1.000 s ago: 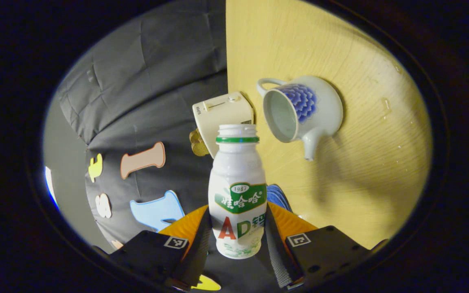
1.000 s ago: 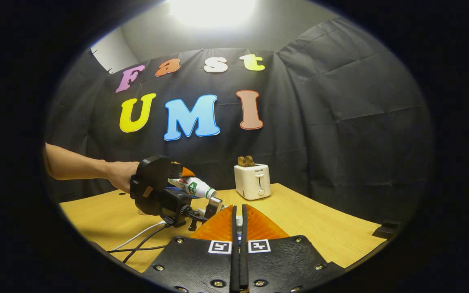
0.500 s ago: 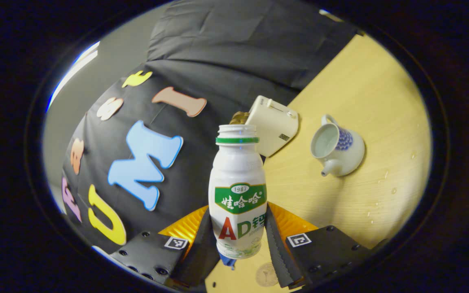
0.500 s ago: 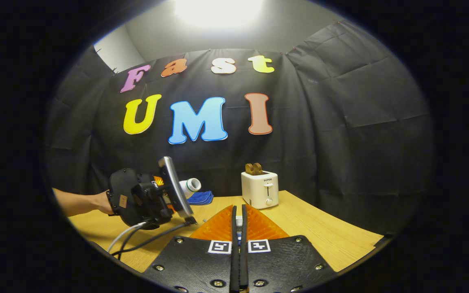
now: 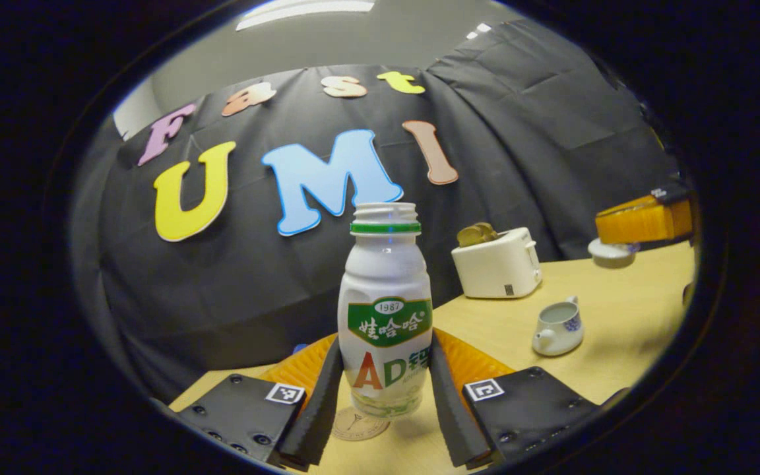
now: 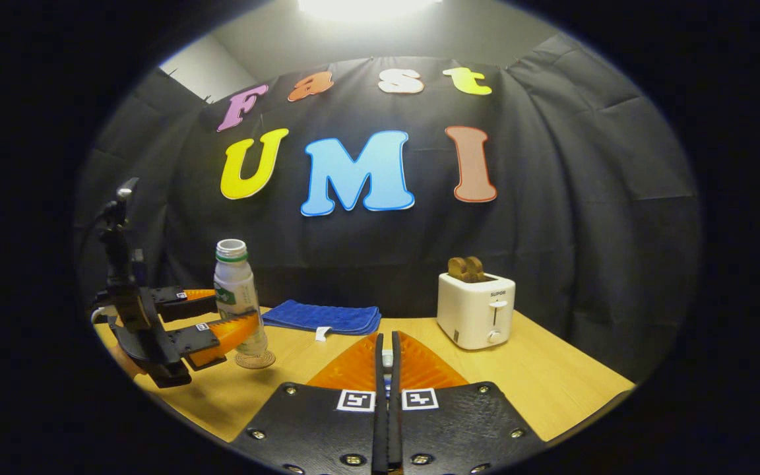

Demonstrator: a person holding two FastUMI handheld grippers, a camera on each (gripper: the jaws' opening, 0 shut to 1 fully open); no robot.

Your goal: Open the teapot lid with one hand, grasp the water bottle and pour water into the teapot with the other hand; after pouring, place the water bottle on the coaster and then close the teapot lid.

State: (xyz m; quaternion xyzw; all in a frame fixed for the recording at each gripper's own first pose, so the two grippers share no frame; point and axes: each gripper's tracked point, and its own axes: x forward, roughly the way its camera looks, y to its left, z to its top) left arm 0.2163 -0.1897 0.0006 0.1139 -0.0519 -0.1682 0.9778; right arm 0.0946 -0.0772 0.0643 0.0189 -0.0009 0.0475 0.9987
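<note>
Bottle (image 5: 385, 316) upright between the two fingers of the left gripper (image 5: 385, 402), both pressing its lower sides, its mouth uncapped. In the left gripper view its base hangs just above a round coaster (image 5: 357, 423) on the wooden table (image 5: 617, 316); whether it touches the coaster yet cannot be told. The right gripper view shows the same bottle from the side, standing straight over the coaster (image 6: 254, 359), with a folded blue cloth (image 6: 322, 316) just behind it.

Well to the right in the left gripper view, the teapot (image 5: 557, 328) sits on the table with its top open, near a white toaster (image 5: 499, 266). Above and beyond it, the right gripper (image 5: 640, 221) holds the small white lid (image 5: 609, 251) in the air. In its own view, that gripper's (image 6: 386, 359) fingers are pinched nearly together on something small and pale.

Judging by this, the lid is off and the pouring looks finished. Setting the bottle down is under way. Letting go of it and putting the lid back on the teapot remain.
</note>
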